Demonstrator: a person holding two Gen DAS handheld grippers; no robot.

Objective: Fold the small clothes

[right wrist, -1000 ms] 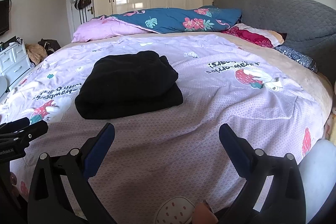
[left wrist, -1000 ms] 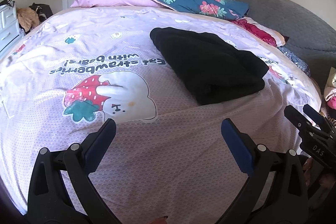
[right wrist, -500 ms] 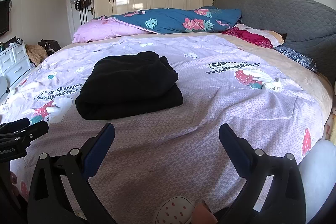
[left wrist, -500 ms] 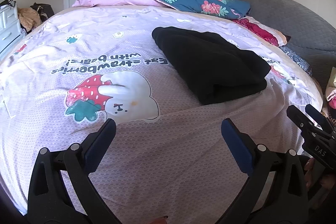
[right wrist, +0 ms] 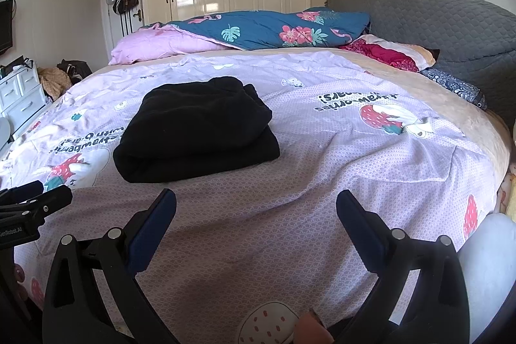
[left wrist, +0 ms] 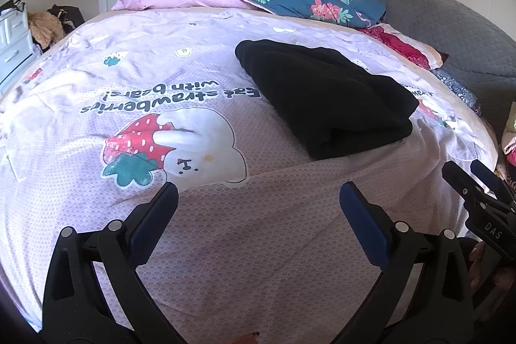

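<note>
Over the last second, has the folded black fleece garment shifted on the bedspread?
No. The folded black fleece garment lies by the same upside-down strawberry lettering on the lilac bedspread; only the left camera drifted.

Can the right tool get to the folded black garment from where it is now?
Probably yes. The right tool is open and empty, and only bare bedspread lies between it and the black garment, ahead to its left.

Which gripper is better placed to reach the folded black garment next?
Probably the right. The black garment lies ahead and slightly left of the open right gripper. From the open left gripper it sits further off to the side. Neither touches it; both hang over the bedspread.
</note>
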